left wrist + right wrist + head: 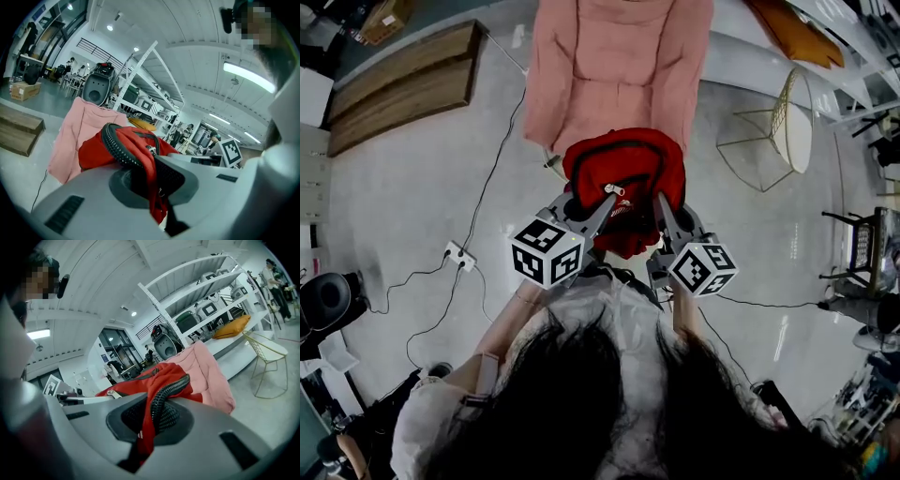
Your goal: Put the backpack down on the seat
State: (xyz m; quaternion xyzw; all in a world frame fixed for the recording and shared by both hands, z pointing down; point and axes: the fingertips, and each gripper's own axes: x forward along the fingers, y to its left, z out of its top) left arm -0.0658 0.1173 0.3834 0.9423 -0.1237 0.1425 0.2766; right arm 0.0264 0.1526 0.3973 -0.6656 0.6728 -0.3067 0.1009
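A red backpack (625, 178) hangs in front of me, just short of a seat draped in pink cloth (614, 66). My left gripper (602, 211) is shut on the backpack's left top edge, where red fabric and a black zipper (123, 151) are pinched between the jaws. My right gripper (664, 214) is shut on the right top edge, with the red backpack (157, 380) fabric and zipper caught in its jaws. The pink seat (77, 136) rises behind the bag, and in the right gripper view the pink seat (206, 371) stands to the right of it.
A gold wire chair (773, 131) stands to the right of the seat. Wooden pallets (398, 84) lie at the far left. A power strip (457, 255) with cables lies on the floor at the left. White shelving (211, 296) with an orange cushion stands behind.
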